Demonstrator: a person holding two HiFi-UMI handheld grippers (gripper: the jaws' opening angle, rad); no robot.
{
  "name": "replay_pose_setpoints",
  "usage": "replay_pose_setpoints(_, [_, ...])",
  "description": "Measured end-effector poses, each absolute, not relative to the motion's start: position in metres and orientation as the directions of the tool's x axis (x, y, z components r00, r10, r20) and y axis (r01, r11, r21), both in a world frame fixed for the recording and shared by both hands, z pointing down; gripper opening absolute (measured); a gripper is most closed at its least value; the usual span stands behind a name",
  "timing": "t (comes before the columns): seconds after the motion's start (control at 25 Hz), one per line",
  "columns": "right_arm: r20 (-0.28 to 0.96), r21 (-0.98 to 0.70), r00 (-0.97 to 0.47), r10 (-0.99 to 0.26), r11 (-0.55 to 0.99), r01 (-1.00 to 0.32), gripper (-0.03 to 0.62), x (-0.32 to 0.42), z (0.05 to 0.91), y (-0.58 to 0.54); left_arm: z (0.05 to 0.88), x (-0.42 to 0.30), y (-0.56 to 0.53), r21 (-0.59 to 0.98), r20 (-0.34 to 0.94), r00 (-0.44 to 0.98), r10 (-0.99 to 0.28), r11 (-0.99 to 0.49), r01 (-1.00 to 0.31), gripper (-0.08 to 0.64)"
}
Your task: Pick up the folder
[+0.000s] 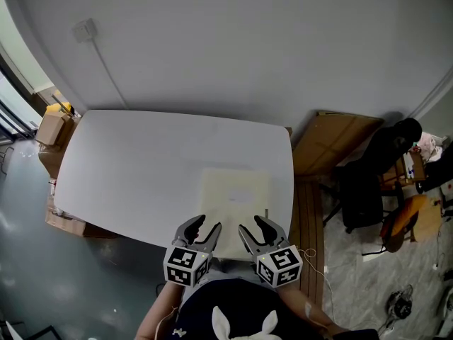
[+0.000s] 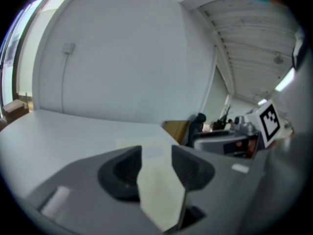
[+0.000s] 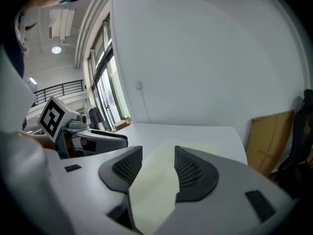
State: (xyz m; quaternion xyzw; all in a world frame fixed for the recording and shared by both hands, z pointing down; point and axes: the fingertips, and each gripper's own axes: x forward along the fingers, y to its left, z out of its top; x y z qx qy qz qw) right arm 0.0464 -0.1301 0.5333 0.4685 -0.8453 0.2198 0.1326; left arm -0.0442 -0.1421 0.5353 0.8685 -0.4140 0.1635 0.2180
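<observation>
A pale cream folder (image 1: 236, 202) lies flat on the white table (image 1: 134, 161), close to the front edge on the right side. My left gripper (image 1: 205, 225) and right gripper (image 1: 253, 225) sit side by side over the folder's near edge, each open. In the left gripper view the jaws (image 2: 156, 153) stand apart, and the folder (image 2: 159, 187) shows through the gap with no pad pressing on it. The right gripper view is the same: the gripper (image 3: 158, 153) has its jaws parted over the folder (image 3: 154, 190). Whether either gripper touches the sheet I cannot tell.
Cardboard boxes (image 1: 53, 126) stand off the table's left end. A brown board (image 1: 333, 144) leans against the wall at the right, with a black chair (image 1: 364, 190) and an orange seat (image 1: 407, 218) beyond. A wall socket (image 1: 85, 28) has a cable running down.
</observation>
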Motion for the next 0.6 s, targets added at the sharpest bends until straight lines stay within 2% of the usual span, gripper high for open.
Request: replay_pose_setpoints(0.6, [0.504, -0.246, -0.481, -0.717, 0.415, -0.876, 0.227, 0.065, 0.565, -0.141, 0.565, -0.052, -0.157, 0.246, 0.527, 0.566, -0.633, -0.524, -0.815, 0.21])
